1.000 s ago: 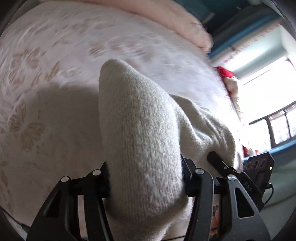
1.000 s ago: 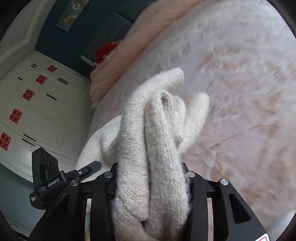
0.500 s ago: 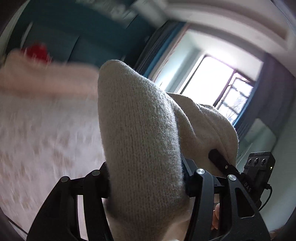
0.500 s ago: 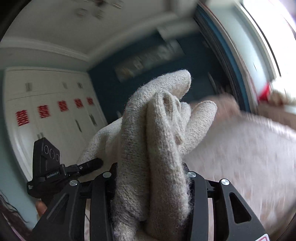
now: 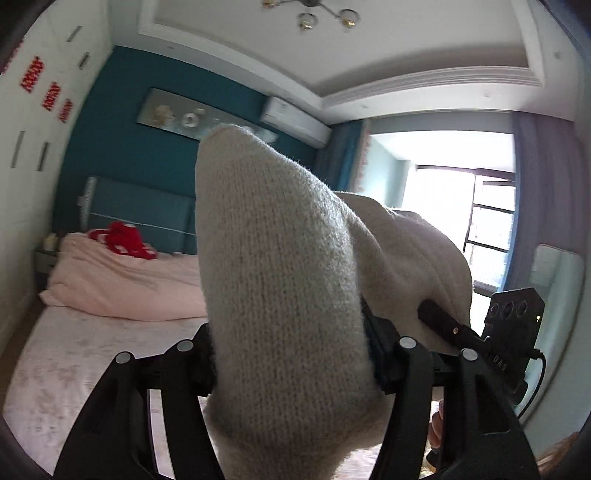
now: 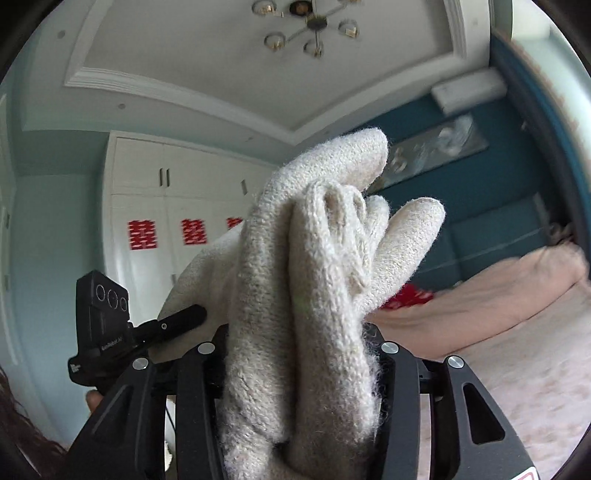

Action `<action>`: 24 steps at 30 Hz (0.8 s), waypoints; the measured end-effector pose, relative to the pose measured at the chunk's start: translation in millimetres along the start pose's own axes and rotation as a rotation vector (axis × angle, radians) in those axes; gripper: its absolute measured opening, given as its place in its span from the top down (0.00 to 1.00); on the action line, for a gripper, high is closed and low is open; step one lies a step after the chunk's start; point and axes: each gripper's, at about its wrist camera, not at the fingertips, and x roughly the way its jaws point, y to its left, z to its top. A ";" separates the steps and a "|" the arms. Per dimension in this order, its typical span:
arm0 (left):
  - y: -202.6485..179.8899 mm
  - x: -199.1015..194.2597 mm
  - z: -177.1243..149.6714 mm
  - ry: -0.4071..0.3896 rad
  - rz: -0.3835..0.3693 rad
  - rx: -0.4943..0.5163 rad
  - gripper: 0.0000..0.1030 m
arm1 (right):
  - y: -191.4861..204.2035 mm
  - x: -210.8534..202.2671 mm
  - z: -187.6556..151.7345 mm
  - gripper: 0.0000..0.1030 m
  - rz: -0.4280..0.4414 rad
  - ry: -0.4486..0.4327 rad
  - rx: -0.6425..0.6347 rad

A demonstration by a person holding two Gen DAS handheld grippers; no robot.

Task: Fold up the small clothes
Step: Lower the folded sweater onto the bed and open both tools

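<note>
Left tongs [image 5: 291, 354]: pinching a thick bunch of the cream knitted garment [image 5: 280, 288]; the cloth fills the gap between the two black fingers and rises above them in a rounded hump.
Right tongs [image 6: 299, 354]: pinching another bunch of the same garment [image 6: 310, 280], here gathered in several folds that stick up past the fingertips, with fuzzy edges brushing the inner side of each finger.
Garment: held up in the air between the two tongs, above the bed [image 5: 74, 362]; a stretch of it runs from one pair of tongs to the other, draping over the far tool in each wrist view.
Other tool, seen from the left: the right tongs' black body with its small three-lens box shows at the lower right [image 5: 513, 332], partly under the cloth.
Other tool, seen from the right: the left tongs' body shows at the lower left [image 6: 107, 325], its tip touching the cloth.
Bed: pale patterned sheet, with a pink quilt [image 5: 122, 284] heaped toward the headboard [image 5: 140, 210].
Red item [image 5: 122, 240]: lying on the quilt near the headboard; too small to tell what it is.
Room: teal wall, white wardrobe [image 6: 155, 206] with red paper cut-outs, bright window [image 5: 458, 206], ceiling lamp [image 6: 306, 26].
</note>
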 end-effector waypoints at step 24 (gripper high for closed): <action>301.2 67.6 -367.8 0.531 0.502 -0.440 0.43 | -165.5 166.3 -397.1 0.56 -0.381 0.735 0.426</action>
